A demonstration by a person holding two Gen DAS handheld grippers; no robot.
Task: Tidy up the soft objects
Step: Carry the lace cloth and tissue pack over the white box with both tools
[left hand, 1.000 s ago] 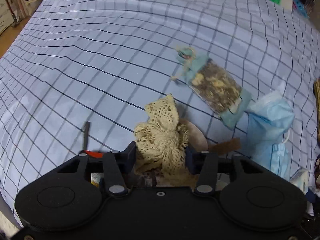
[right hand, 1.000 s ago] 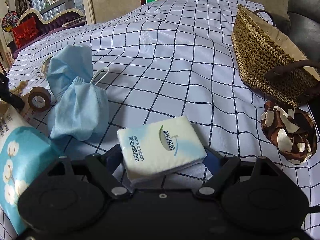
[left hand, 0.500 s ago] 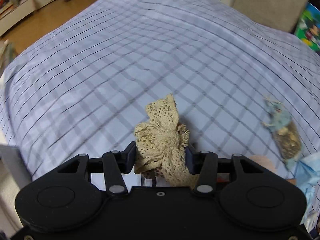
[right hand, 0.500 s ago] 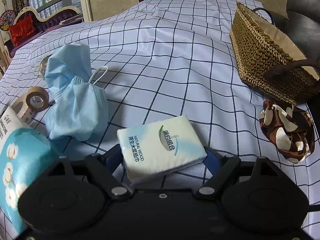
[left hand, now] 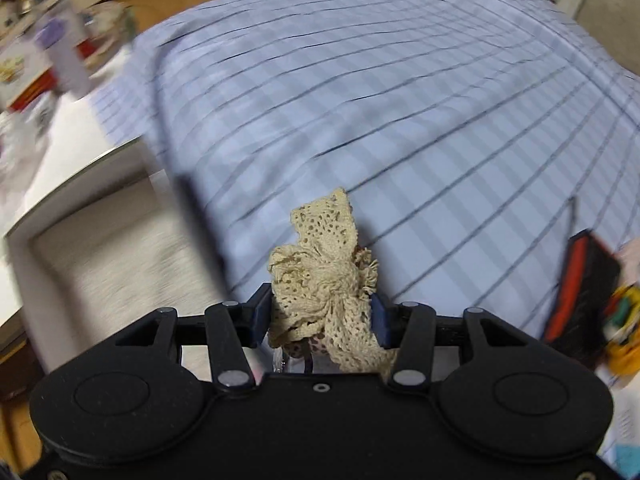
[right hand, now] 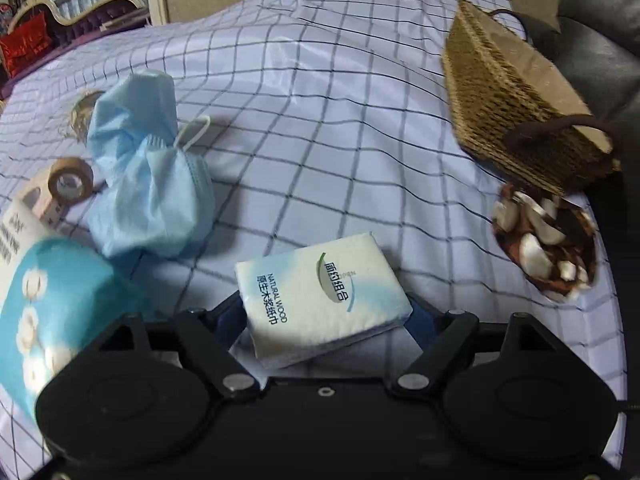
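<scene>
Pinching a bunched cream lace cloth (left hand: 324,264) in the left tool (left hand: 320,312), closed down narrow on the knotted middle, with a loose flap standing up ahead of the fingers and a tail drooping below them. Carrying it above the checked cloth (left hand: 400,120) covering the worktop, near that cloth's edge, beside a blurred white box (left hand: 100,232) that is probably the drop point, though too smeared to confirm. Treating the lace as very light, limp and snag-prone: gripping at the dense knot rather than a thin edge, since open mesh would likely stretch or slip free. Clamping a small tissue pack (right hand: 320,296) in the right tool (right hand: 324,316), set fairly wide across the pack's short sides and holding it tilted just over the checked cloth. Judging the pack light and squashy with a slick film wrapper, so squeezing gently across the full body and not a corner, avoiding crushing or letting it slide out. Leaving the crumpled blue face masks (right hand: 148,176), the tape roll (right hand: 70,180) and the brown spotted fabric (right hand: 544,244) lying on the cloth, the fabric just beside the woven basket (right hand: 512,92), a likely home for the soft things.
</scene>
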